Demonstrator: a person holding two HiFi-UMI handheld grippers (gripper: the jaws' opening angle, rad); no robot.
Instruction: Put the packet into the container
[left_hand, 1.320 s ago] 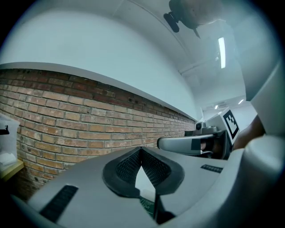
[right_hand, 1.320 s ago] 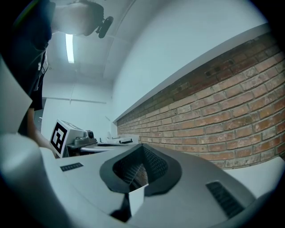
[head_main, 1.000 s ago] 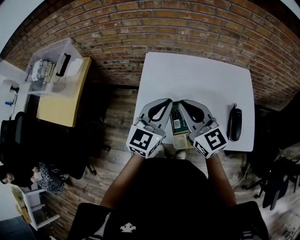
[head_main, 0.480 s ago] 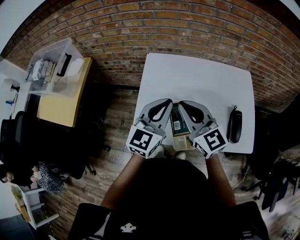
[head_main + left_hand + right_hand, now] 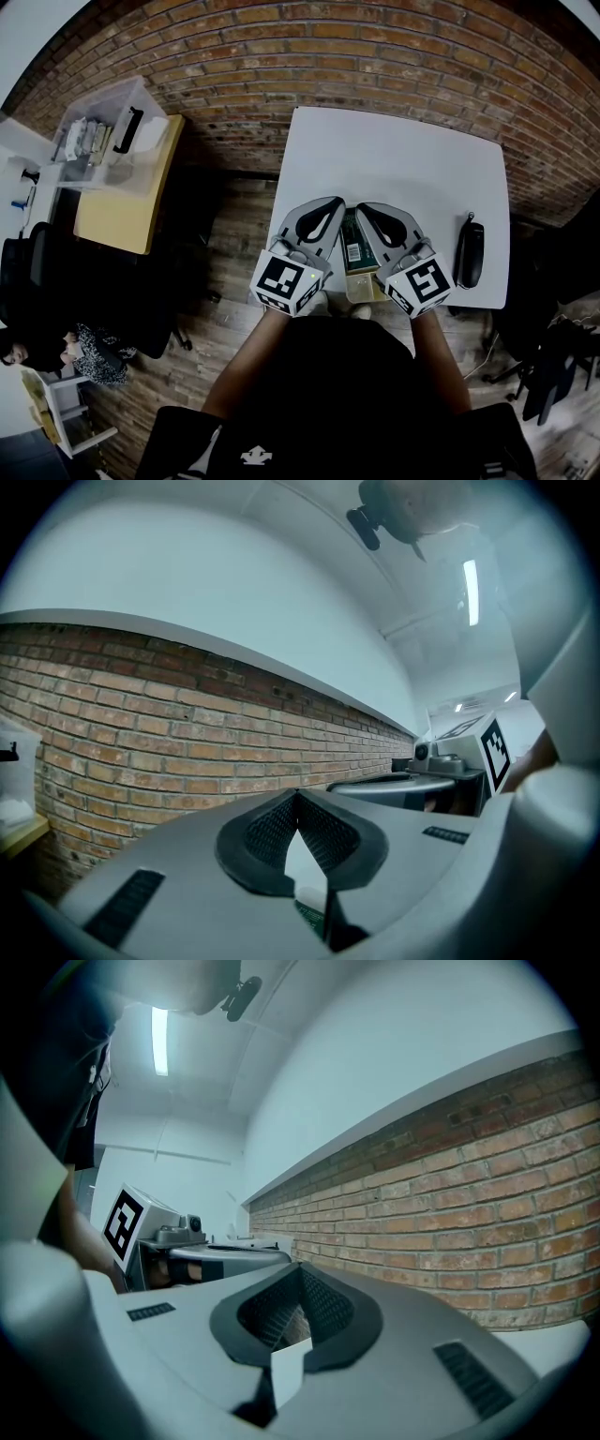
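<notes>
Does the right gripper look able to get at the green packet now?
Probably yes: the packet lies right beside the right gripper, nothing between them, though its shut jaws must open first.

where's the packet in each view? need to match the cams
Head view: packet low centre, at the near edge of the white table.
Left gripper view: probably the green sliver at the bottom, below the jaw tips.
Right gripper view: not in it.
Shared landmark: brick wall.
</notes>
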